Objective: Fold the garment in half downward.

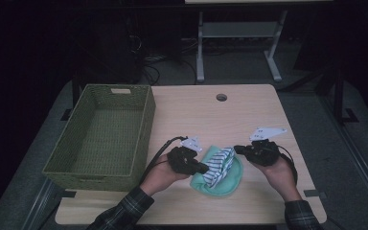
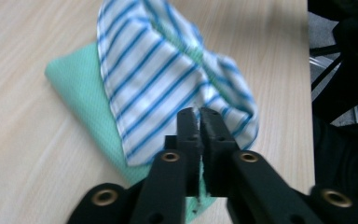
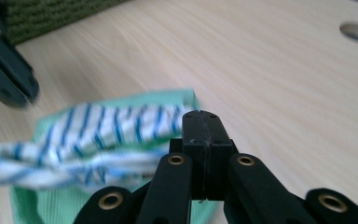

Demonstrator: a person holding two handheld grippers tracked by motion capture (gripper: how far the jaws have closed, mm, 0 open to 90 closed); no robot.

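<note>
The left gripper (image 1: 202, 167) lies low over the desk (image 1: 249, 115), held from below by the person's left hand (image 1: 160, 177), and its jaws point toward the striped cloth (image 1: 219, 165). In the left gripper view those jaws stand pressed together, with a sliver of cloth edge showing in the seam at their tips; whether they truly pinch the striped cloth (image 2: 168, 88) there or only sit against its hem I cannot tell for sure, but the fabric rises from the jaw tips and bunches up and away from them. Beneath and to the left of the jaws, a green cloth (image 2: 79, 93) lies flat on the desk.

The right gripper (image 1: 238, 149) faces the left one from the other side of the cloths, held by the right hand (image 1: 278, 172). In the right gripper view its jaws are closed tight, pad against pad, and the striped cloth (image 3: 88, 135) stretches out to the left from just beside their tips, lifted above the green cloth (image 3: 51, 205). The striped cloth hangs between the two pairs of jaws, its ends at the tips of each. The left gripper (image 3: 9, 79) shows blurred beyond the cloth's far end.

A woven green basket (image 1: 100, 139) stands well apart behind the left jaws, on the desk's left part.
</note>
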